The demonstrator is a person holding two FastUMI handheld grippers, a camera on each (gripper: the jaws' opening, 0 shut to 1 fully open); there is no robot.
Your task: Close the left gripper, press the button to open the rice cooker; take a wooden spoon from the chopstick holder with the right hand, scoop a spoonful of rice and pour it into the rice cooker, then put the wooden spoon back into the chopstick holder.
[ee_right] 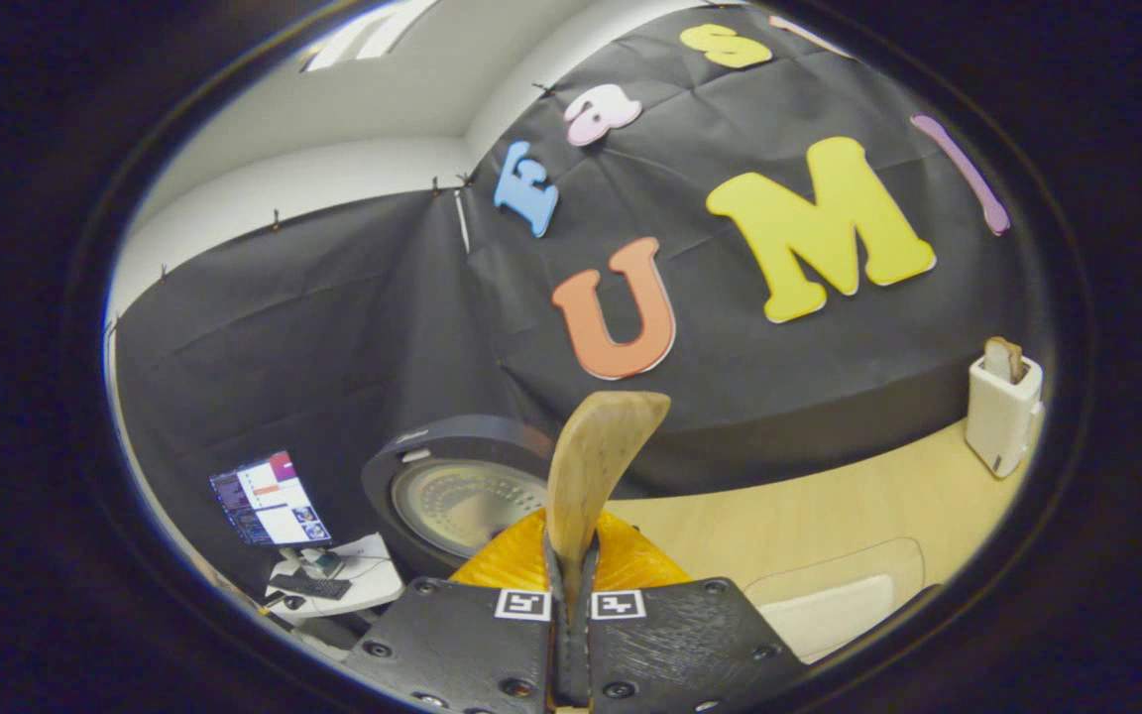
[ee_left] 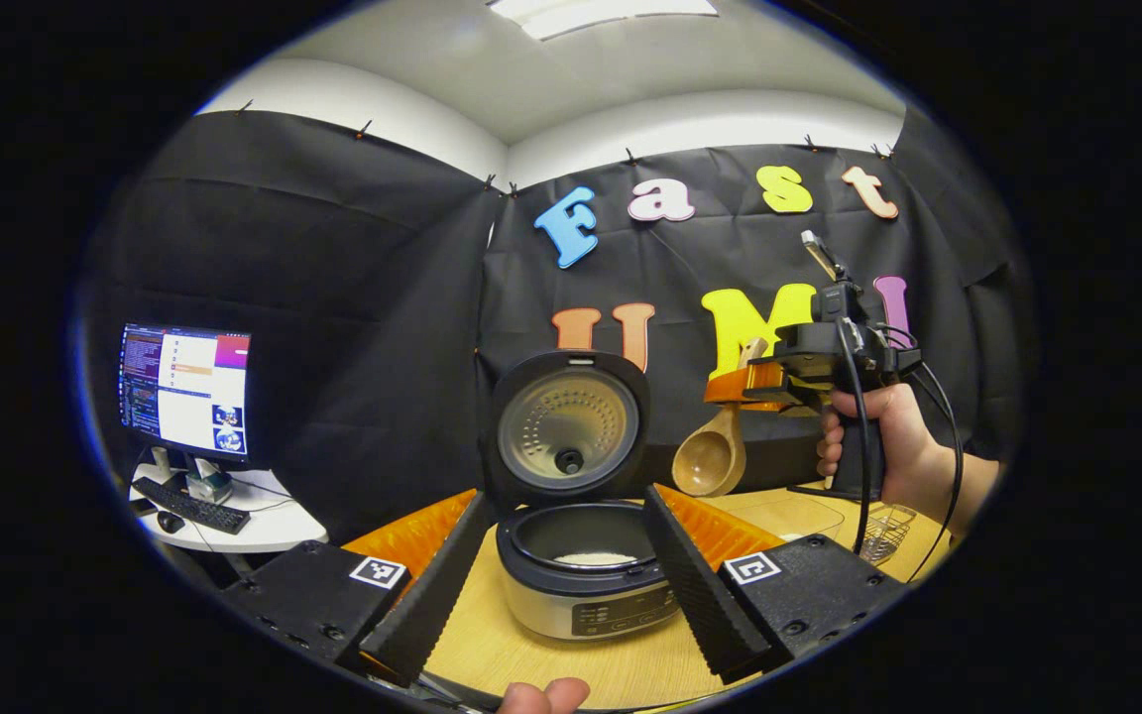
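Observation:
The rice cooker (ee_left: 581, 605) stands on the wooden table with its lid (ee_left: 566, 431) raised; white rice lies in the pot. My left gripper (ee_left: 564, 498) is open, its fingers (ee_left: 432, 585) on either side of the cooker and apart from it. To the right of the lid, a hand holds my right gripper (ee_left: 744, 389) above the table, shut on the wooden spoon (ee_left: 712, 458), whose bowl hangs down to the left. In the right gripper view the spoon (ee_right: 596, 466) rises between the shut right gripper (ee_right: 571, 595). The white chopstick holder (ee_right: 1002, 402) stands at the far right.
A clear container (ee_right: 849, 600) with something white inside sits on the table (ee_right: 809, 516) near the right gripper. A wire basket (ee_left: 883, 531) lies at the right. A monitor (ee_left: 184, 392) and keyboard stand on a side desk to the left.

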